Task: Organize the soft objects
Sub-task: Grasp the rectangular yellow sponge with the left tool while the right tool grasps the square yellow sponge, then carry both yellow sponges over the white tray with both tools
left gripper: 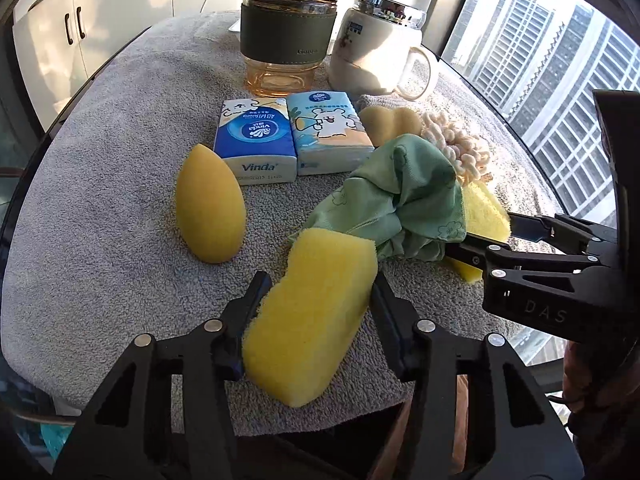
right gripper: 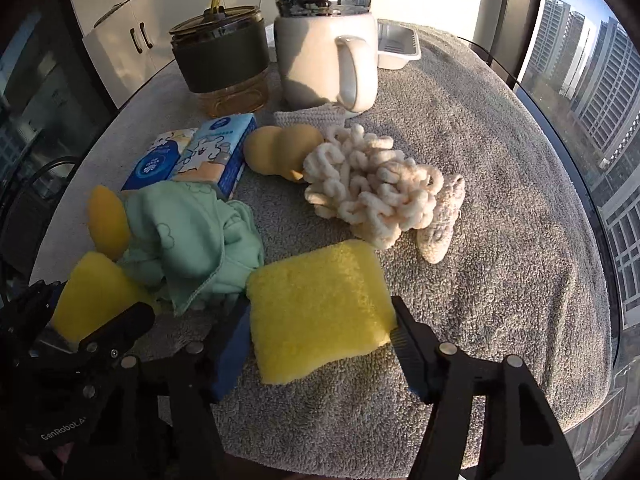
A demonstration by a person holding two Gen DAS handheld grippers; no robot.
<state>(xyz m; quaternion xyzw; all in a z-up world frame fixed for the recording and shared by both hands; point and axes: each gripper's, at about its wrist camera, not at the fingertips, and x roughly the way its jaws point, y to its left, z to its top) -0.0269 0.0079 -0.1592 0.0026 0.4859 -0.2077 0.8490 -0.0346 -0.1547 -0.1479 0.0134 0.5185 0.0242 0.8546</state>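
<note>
My left gripper (left gripper: 316,292) is shut on a yellow sponge (left gripper: 310,320), its fingers pressing both sides just above the grey towel (left gripper: 120,240). My right gripper (right gripper: 320,320) is shut on a second yellow sponge (right gripper: 320,308); it shows in the left wrist view (left gripper: 486,210) behind a crumpled green cloth (left gripper: 404,192). The cloth also shows in the right wrist view (right gripper: 192,236). A yellow egg-shaped sponge (left gripper: 210,204) lies left of it. A tan gourd-shaped sponge (right gripper: 280,152) and a cream chenille piece (right gripper: 376,188) lie further back.
Two tissue packs (left gripper: 256,140) (left gripper: 328,132) lie side by side mid-table. Behind them stand an amber glass cup with a dark sleeve (left gripper: 286,40) and a white lidded mug (left gripper: 380,56). A white tray (right gripper: 396,46) sits at the far edge. Windows are on the right.
</note>
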